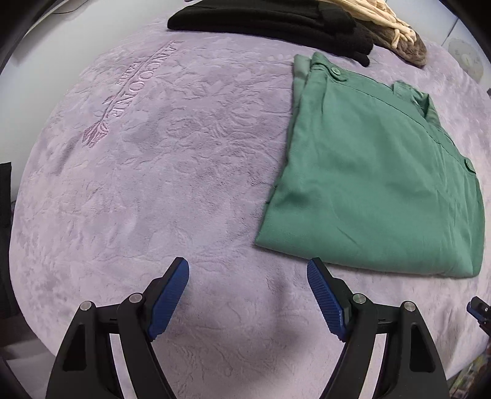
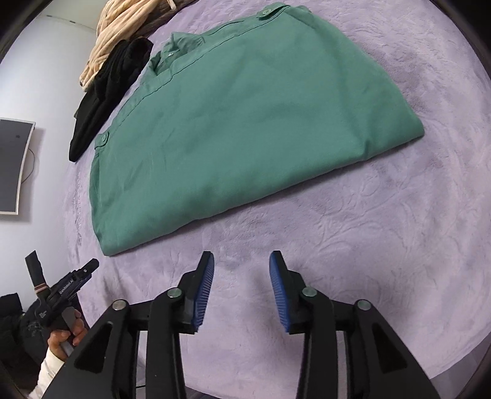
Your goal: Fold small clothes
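Nearest me, my left gripper [image 1: 248,265] hung above the lilac blanket [image 1: 153,184] with its blue pads [image 1: 167,302] spread wide and nothing between them. My right gripper [image 2: 241,259] hovered the same way, its fingers parted a little less and also empty. Both were clear of the cloth, with bare blanket under and just ahead of the fingertips.

Just beyond, the green shirt [image 1: 371,184] lay folded flat into a rough rectangle. In the left wrist view its near edge ran just past my right pad [image 1: 325,297], and its long left edge ran away from me toward the far side. In the right wrist view that near folded edge slanted across the frame, with its near left corner [image 2: 110,250] close to the left finger.

To the left of the shirt, I had a broad stretch of open blanket, marked only by embossed lettering [image 1: 138,76] farther off. To the right, a narrower strip of blanket remained.

At the far edge, a black garment [image 1: 270,21] lay close to the shirt's collar end, with a cream knitted piece [image 1: 377,18] beside it.
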